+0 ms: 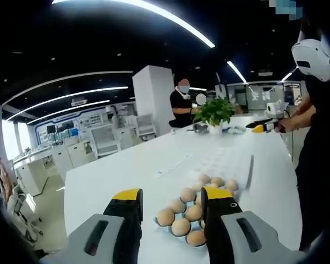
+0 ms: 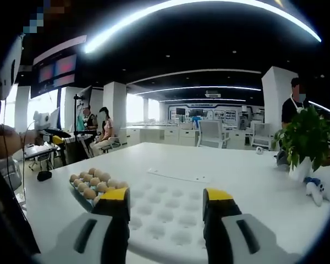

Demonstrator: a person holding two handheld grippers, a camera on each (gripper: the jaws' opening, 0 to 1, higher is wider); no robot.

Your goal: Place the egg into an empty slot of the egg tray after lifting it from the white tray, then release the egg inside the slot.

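Smooth brown eggs [image 1: 181, 215] sit clustered in a pale dimpled egg tray [image 1: 164, 226] on the glossy white tabletop [image 1: 126, 170], between our left gripper [image 1: 170, 206] jaws, parted and empty. Our right gripper [image 2: 166, 204], likewise spread and empty, hovers over a white moulded plastic tray [image 2: 168, 217], eggs to its left.

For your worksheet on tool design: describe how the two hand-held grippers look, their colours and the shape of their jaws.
The left hand-held gripper and the right hand-held gripper look alike. Each has two grey, blocky jaw housings with a dark oval slot, narrowing to black fingers capped with yellow tips. No cables or sleeves show.
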